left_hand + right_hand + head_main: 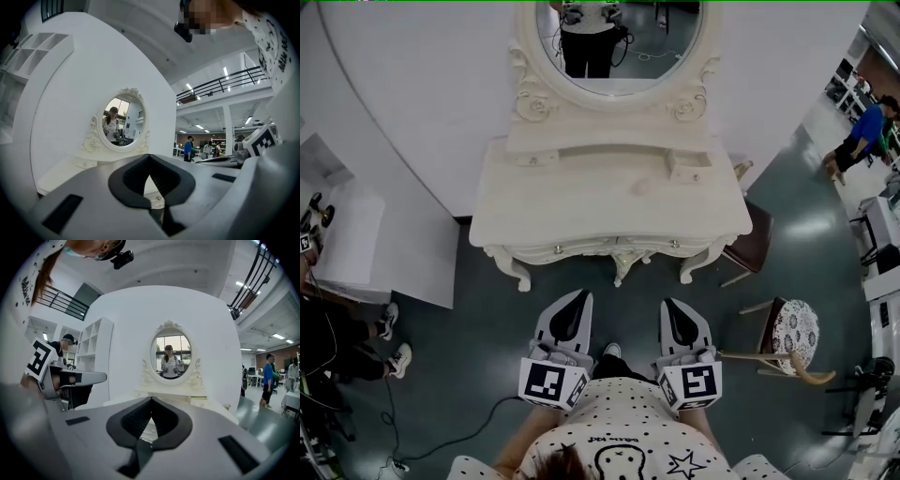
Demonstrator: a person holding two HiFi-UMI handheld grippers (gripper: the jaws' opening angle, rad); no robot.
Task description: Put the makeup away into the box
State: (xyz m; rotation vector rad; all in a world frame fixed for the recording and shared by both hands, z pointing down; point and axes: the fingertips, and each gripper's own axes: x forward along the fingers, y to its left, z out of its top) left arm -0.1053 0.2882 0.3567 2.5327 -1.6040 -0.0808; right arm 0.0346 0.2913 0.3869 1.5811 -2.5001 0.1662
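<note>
A white carved dressing table (581,202) with an oval mirror (619,42) stands against the white wall ahead of me. A low raised shelf with small drawer fronts (689,172) runs along its back. A small pale item (642,186) lies on the top; I cannot make out what it is, nor any box. My left gripper (579,296) and right gripper (668,305) are held side by side close to my body, short of the table's front edge. Both point at the table, shut with nothing between the jaws (149,155) (151,399).
A round stool with a patterned seat (794,330) and a dark chair (753,240) stand right of the table. A white cabinet (352,239) and a seated person's legs (356,349) are at the left. Cables (441,439) trail on the floor. A person in blue (862,131) stands far right.
</note>
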